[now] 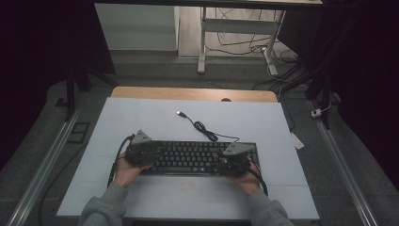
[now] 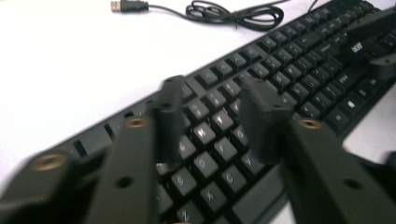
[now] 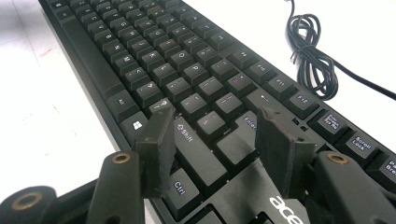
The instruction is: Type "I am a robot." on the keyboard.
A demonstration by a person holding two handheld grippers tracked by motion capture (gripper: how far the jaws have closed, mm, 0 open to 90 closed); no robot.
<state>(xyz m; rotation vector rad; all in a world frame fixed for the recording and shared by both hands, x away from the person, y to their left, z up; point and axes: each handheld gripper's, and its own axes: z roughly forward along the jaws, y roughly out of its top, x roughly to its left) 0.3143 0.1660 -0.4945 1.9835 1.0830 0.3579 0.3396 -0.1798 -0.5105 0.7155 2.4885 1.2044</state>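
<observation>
Black rectangular plastic keyboard (image 1: 197, 157) lay near the white desk's (image 1: 141, 117) near edge, left gripper (image 2: 210, 121) released above its left keys, right gripper (image 3: 212, 140) released over its right end, coiled black USB cable (image 1: 204, 128) just behind toward the far edge.

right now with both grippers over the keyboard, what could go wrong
1. Both sets of jaws stand open just above the keys of the keyboard; the left gripper or right gripper could dip and press or pop off a keycap.
2. The coiled cable and USB plug lie loose behind it; shifting the keyboard may drag or snag them.
3. The keyboard looks wider than the open jaws, so a grip could slip.
</observation>
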